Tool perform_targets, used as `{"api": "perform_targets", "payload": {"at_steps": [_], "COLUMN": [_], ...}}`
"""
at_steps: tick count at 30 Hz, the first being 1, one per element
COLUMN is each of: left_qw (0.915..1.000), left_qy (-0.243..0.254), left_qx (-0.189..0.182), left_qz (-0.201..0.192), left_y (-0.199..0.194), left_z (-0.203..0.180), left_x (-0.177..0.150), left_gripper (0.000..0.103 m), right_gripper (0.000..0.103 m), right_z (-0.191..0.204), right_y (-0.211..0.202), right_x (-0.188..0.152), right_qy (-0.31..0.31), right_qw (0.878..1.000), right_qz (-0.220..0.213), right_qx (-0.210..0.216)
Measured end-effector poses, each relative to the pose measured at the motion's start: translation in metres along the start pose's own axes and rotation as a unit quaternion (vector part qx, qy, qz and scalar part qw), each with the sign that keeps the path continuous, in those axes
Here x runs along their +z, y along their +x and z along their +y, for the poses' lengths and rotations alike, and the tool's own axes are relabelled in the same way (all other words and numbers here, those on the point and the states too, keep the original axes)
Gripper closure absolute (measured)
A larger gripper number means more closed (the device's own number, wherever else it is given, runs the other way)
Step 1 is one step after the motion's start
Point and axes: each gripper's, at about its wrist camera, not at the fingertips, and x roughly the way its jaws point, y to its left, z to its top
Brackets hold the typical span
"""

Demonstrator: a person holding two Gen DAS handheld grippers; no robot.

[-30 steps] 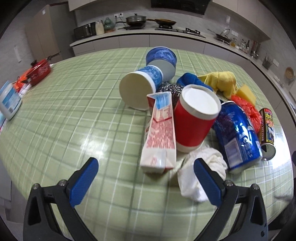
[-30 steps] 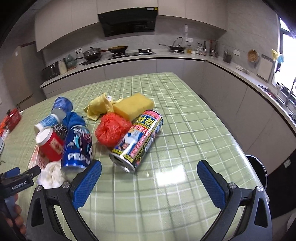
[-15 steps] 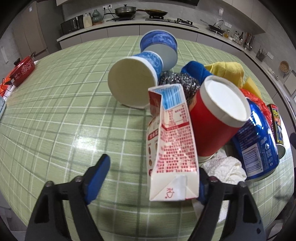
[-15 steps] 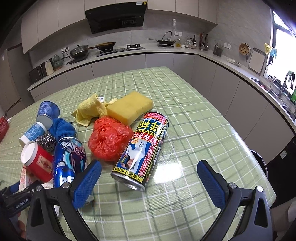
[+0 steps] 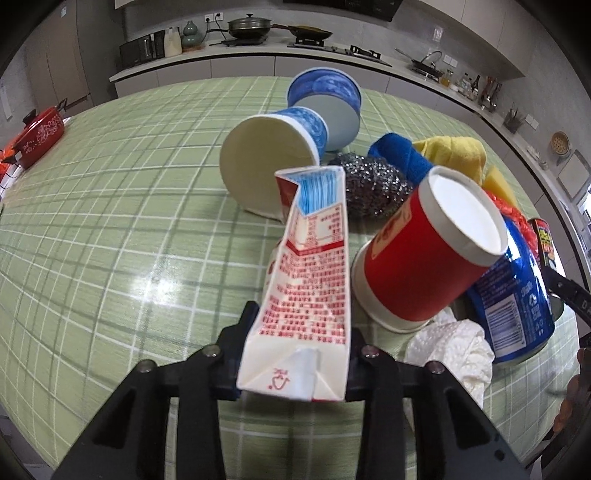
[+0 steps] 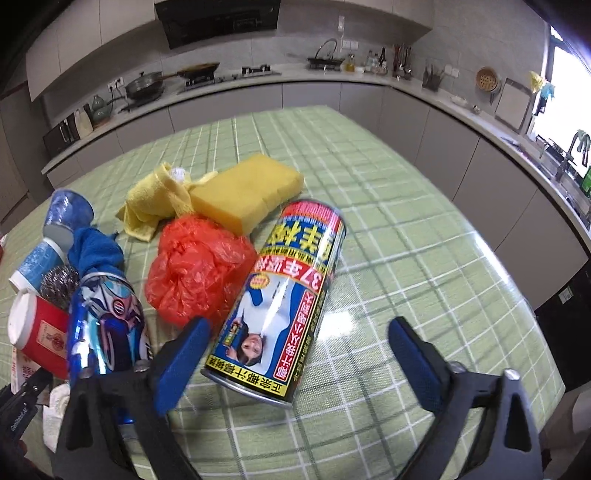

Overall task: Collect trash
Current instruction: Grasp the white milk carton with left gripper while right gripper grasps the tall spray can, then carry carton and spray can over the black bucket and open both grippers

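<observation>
Both wrist cameras look steeply down along their fingers at the green checked table (image 5: 110, 221), close in, facing the kitchen counter at twelve o'clock. They share the trash pile: the red cup (image 5: 417, 266) (image 6: 40, 332) and blue can (image 5: 517, 310) (image 6: 107, 325).

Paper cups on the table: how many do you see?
3: a red cup beside the carton, a white-mouthed blue cup lying behind it, another blue cup farther back. More may be hidden.

A home kitchen; range hood (image 6: 218, 18), stove pans (image 5: 251, 27), grey cabinets (image 6: 406, 110).
</observation>
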Motion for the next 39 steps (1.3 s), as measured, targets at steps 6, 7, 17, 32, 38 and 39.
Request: {"api": "perform_targets", "payload": {"at_steps": [6, 7, 17, 32, 38, 39], "left_qw": [1.0000, 1.0000, 0.9997, 0.9998, 0.9989, 0.9986], "left_qy": [0.006, 0.007, 0.013, -0.002, 0.003, 0.001], "left_qx": [0.002, 0.003, 0.018, -0.003, 0.001, 0.001], "left_qz": [0.005, 0.006, 0.007, -0.021, -0.048, -0.052], "left_y": [0.002, 0.004, 0.008, 0.005, -0.017, -0.021], "left_z": [-0.011, -0.013, -0.028, -0.022, -0.021, -0.020], "left_x": [0.008, 0.010, 0.016, 0.013, 0.008, 0.008], "left_gripper": [0.066, 0.066, 0.065, 0.066, 0.067, 0.066], "right_gripper": [0.036, 0.042, 0.031, 0.048, 0.048, 0.048], "right_z": [-0.009, -0.014, -0.021, -0.030, -0.037, -0.039], "right_y": [0.005, 0.005, 0.021, 0.018, -0.004, -0.009], "right_x": [-0.006, -0.008, 0.011, 0.008, -0.002, -0.005], "right_qy": [-0.013, -0.013, -0.013, -0.013, -0.011, -0.009], "right_qw": [1.000, 1.000, 1.000, 0.999, 0.998, 0.998], "right_qz": [0.021, 0.026, 0.022, 0.019, 0.009, 0.007], "right_qx": [0.008, 0.006, 0.008, 0.043, 0.059, 0.062]}}
